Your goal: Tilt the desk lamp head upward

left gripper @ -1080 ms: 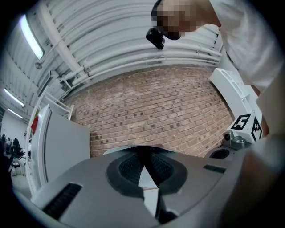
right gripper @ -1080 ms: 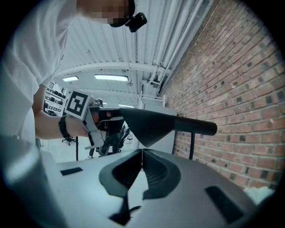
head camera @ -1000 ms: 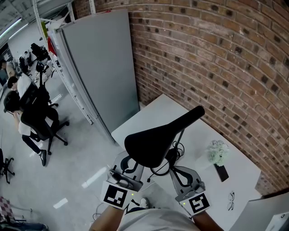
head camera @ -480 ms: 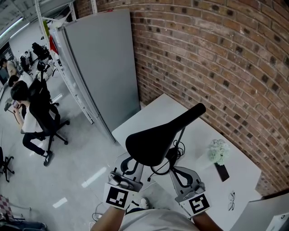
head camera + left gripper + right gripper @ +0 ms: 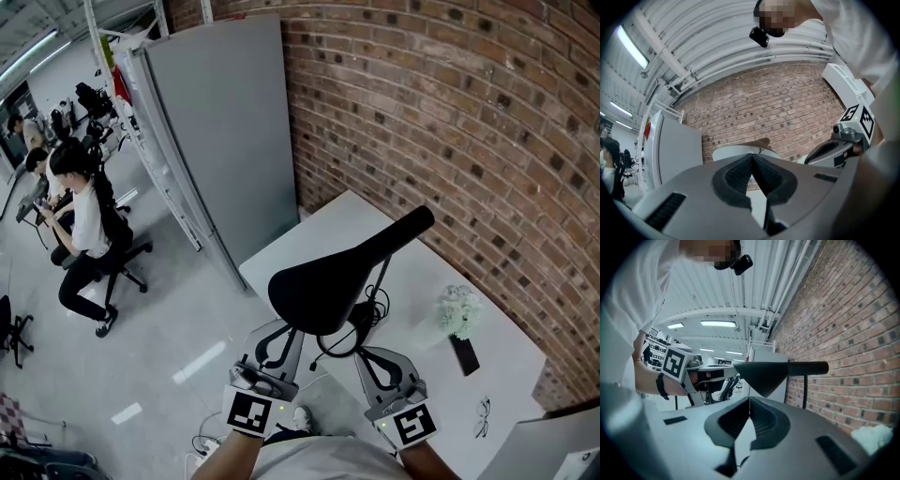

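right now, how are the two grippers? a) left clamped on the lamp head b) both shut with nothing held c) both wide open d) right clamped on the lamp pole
b: the left gripper and right gripper each show jaws pressed together with nothing between them; the lamp head sits above the right jaws, not in them.

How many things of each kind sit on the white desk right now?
desk lamp: 1
flower bunch: 1
black phone: 1
glasses: 1
Total: 4
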Demonstrator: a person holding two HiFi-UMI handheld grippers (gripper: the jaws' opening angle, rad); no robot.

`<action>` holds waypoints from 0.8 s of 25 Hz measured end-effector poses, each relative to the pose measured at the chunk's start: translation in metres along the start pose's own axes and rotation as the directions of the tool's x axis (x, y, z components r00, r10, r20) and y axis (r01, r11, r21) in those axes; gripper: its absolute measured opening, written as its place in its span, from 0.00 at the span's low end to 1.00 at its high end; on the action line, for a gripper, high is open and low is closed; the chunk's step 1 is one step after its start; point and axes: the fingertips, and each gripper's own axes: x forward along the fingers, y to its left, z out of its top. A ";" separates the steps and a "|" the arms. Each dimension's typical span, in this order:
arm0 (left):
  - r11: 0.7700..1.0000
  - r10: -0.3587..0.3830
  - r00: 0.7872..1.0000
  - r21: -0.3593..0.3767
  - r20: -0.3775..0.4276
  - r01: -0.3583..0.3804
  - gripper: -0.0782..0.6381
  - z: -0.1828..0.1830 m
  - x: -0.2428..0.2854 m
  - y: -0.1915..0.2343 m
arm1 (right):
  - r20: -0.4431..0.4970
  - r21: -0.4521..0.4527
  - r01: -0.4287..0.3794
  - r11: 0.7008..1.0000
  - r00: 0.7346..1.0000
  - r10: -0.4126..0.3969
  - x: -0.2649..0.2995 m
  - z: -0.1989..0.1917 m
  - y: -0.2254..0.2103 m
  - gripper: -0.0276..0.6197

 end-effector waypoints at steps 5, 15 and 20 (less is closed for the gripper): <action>1.000 0.013 1.000 0.000 -0.027 -0.012 0.12 -0.008 -0.016 -0.012 | 0.004 0.026 0.003 1.000 1.000 -0.003 -0.013 -0.002 0.007 0.07; 0.999 0.050 0.997 0.005 -0.066 -0.050 0.12 -0.012 -0.051 -0.032 | 0.005 0.047 -0.045 0.998 0.999 0.045 -0.032 -0.009 0.031 0.07; 0.997 0.076 0.994 0.005 -0.079 -0.076 0.12 -0.013 -0.068 -0.043 | -0.009 0.022 -0.077 0.997 0.997 0.078 -0.045 -0.012 0.041 0.07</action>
